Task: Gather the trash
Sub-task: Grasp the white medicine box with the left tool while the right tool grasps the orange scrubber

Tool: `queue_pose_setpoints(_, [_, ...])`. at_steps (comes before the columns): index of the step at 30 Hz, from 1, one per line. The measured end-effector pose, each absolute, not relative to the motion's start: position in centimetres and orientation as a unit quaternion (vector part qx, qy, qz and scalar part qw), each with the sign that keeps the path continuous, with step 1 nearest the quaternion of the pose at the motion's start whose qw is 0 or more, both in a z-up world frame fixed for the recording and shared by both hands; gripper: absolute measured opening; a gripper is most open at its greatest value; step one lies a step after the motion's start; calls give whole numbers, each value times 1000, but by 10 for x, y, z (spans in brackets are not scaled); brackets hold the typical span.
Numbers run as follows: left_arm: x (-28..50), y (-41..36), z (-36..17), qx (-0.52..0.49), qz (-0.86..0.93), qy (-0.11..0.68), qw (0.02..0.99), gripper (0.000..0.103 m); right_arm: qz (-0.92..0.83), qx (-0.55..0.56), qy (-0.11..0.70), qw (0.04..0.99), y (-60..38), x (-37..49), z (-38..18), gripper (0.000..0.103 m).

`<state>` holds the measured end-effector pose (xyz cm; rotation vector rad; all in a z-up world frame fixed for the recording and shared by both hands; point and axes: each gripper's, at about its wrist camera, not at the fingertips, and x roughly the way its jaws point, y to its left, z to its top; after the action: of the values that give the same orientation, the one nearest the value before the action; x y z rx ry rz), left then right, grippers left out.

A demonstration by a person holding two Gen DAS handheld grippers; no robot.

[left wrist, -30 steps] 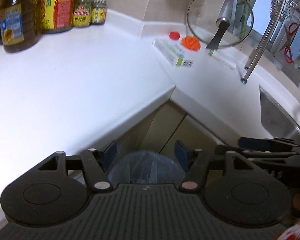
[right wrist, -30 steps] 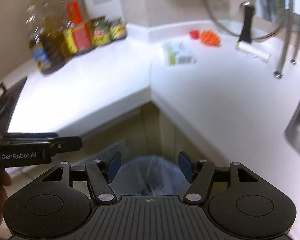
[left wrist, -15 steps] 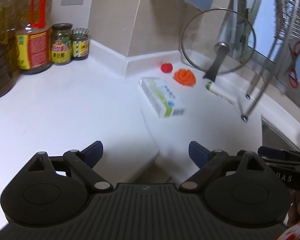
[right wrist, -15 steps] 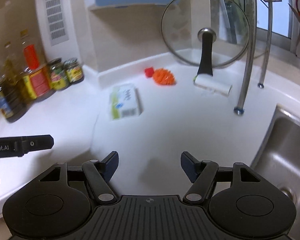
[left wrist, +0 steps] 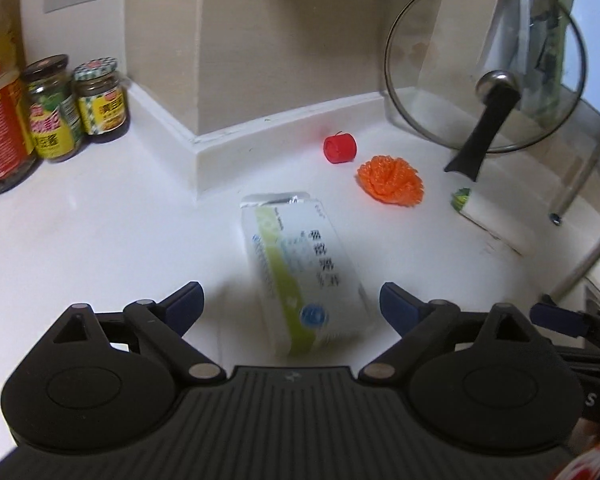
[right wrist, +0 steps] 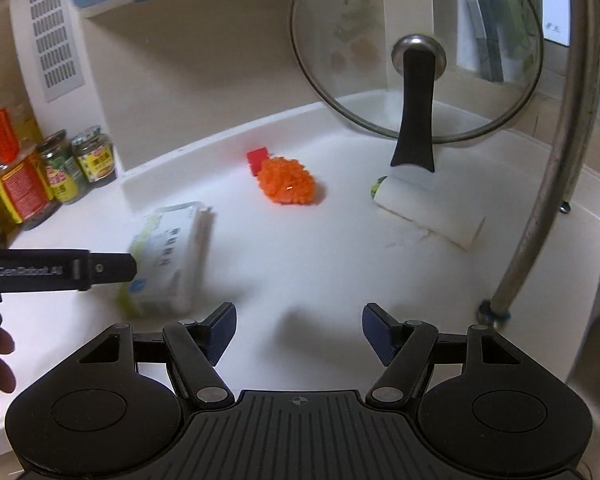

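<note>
Left gripper [left wrist: 291, 307] fingers wide, carton [left wrist: 304, 272] lying between them, untouched, prob. lined up for a grab. Right gripper [right wrist: 299, 330] fingers moderately apart w/ nothing between, over bare white surface [right wrist: 340, 248]. Kitchen corner: glass lid [right wrist: 416, 48] leans on far wall; jars [left wrist: 76, 100] far left.

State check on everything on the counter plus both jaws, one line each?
left gripper: jaws open, empty
right gripper: jaws open, empty
white-green pack: lying flat, ahead of the left jaws, untouched
red cap: on its side
orange scrubber: resting on counter
white roll: lying on its side
glass lid: propped upright against wall
two jars: upright, lids on
</note>
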<state>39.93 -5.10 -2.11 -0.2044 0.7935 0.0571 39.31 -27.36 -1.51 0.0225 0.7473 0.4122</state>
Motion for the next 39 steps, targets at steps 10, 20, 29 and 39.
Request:
queue_pose_setpoints(10, [447, -72, -38, -69, 36, 413, 907, 92, 196, 20, 370, 908, -289, 428, -26, 70])
queue_pose_setpoints(20, [459, -68, -48, -60, 41, 427, 901, 74, 195, 20, 373, 907, -294, 440, -30, 70])
queue_pose_setpoints(29, [454, -56, -47, -60, 32, 421, 905, 70, 202, 16, 367, 908, -287, 452, -31, 70])
queue_pose_setpoints(39, [428, -16, -38, -78, 54, 419, 903, 70, 239, -27, 318, 917, -235, 503, -26, 70])
